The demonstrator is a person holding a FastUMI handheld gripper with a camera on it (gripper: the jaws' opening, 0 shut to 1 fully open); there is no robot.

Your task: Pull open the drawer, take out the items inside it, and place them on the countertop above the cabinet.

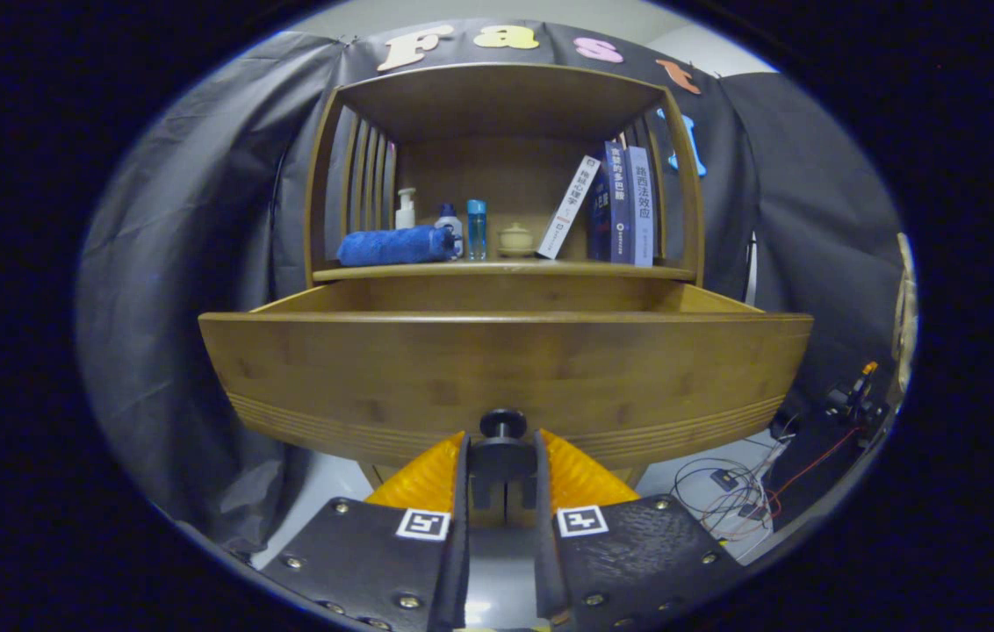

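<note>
The gripper (502,456) is closing its two fingers on the dark round knob (502,425) of a bamboo drawer (506,373), one finger pressing each side of the knob's stem. Just beyond the fingers, the curved drawer front is standing pulled well out from the cabinet. The drawer's inside is sitting behind that front panel, so I cannot tell what it is holding. Further beyond, the countertop (504,270) is carrying a rolled blue towel (396,245), a pump bottle (406,209), two small bottles, a lidded cup (515,238) and leaning books (615,206). The likely risk: pulling further could drag the drawer off its runners, or the fingers could slip off the small knob.
</note>
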